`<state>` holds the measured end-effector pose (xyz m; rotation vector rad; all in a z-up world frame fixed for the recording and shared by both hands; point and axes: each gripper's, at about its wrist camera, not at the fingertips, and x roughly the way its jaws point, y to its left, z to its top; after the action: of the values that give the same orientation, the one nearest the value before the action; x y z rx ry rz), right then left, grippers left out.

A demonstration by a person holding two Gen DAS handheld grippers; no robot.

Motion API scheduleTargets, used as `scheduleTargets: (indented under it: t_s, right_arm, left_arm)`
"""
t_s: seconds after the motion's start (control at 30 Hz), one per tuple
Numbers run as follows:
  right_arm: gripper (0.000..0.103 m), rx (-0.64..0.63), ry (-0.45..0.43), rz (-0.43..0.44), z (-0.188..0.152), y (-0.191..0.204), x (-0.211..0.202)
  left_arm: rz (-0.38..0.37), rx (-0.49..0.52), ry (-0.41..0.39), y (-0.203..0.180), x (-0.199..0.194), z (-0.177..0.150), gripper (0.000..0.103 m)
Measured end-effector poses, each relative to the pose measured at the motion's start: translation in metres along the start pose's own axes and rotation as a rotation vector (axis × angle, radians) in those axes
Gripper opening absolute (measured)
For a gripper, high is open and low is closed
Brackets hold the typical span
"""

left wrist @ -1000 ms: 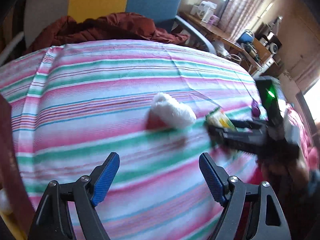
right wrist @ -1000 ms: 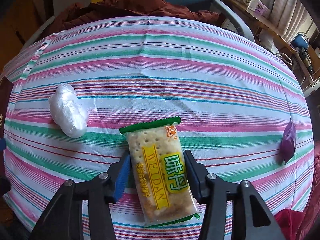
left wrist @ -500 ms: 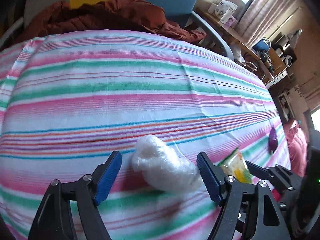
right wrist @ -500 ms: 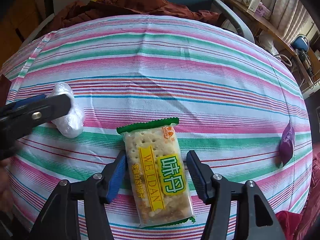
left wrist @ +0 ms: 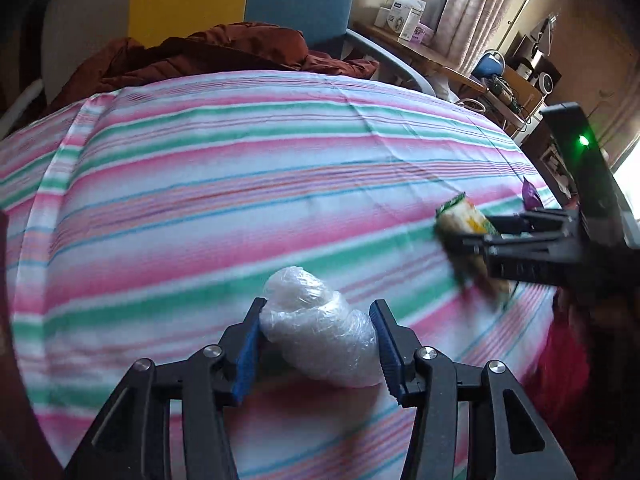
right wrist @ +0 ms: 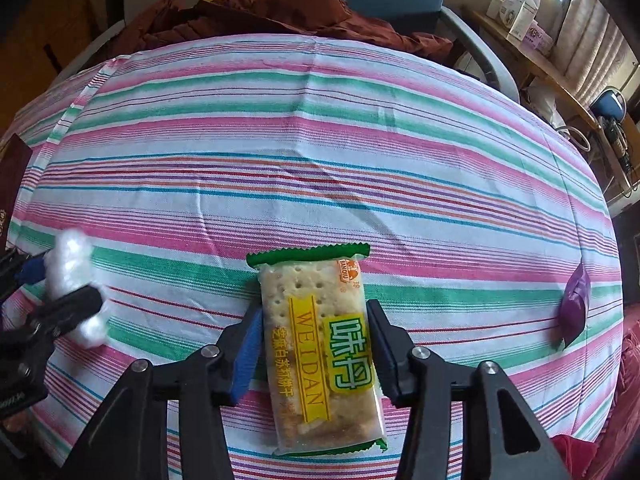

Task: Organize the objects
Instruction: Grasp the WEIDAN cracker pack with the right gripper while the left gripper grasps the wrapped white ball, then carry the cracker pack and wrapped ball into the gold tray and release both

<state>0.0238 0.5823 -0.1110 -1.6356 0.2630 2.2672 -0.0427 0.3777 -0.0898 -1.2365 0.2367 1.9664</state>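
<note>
Crinkled clear plastic now sits squeezed between the blue pads of the left gripper (left wrist: 316,344): half a second ago the fingers stood wide on either side of the white wrapped bundle (left wrist: 320,336), and now they have closed in until both pads press its sides. The bundle lies low on the striped cloth (left wrist: 240,184), apparently resting on it, near the front edge. The right gripper (right wrist: 316,344) has likewise narrowed onto the cracker packet (right wrist: 320,344), its pads against the 2 long edges; the packet lies flat, about mid-width of the cloth, well apart from the bundle. A purple wrapper (right wrist: 576,304) lies untouched at the far right edge. With both grasps apparently made, the picking phase looks done, and lifting and placing likely come next.
</note>
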Motion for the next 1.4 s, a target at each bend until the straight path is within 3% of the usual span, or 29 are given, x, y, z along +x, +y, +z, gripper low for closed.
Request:
scheduleTargets:
  t_s: [0.27,0.43,0.97,1.07,1.4]
  right_arm:
    - [0.051,0.009,0.008,0.017,-0.001,-0.005,0.000]
    - [0.049,-0.027,-0.001,0.047,-0.002,-0.001,-0.001]
    - [0.049,-0.056,-0.020,0.031,-0.004,0.005,-0.001]
    - [0.049,-0.049,-0.019,0.030,-0.010,0.010,-0.001]
    - [0.049,-0.060,0.024,-0.030,-0.013,0.035,-0.010]
  left_arm:
    - [0.024,0.043,-0.002,0.001,-0.009,-0.019,0.052]
    - [0.078,0.111,-0.021,-0.005,-0.009,-0.026,0.045]
    - [0.070,0.069,-0.013,0.004,-0.023,-0.035,0.039]
    - [0.070,0.078,-0.007,0.003,-0.033,-0.042,0.039]
    - [0.096,0.075,-0.098,0.018,-0.088,-0.048,0.039]
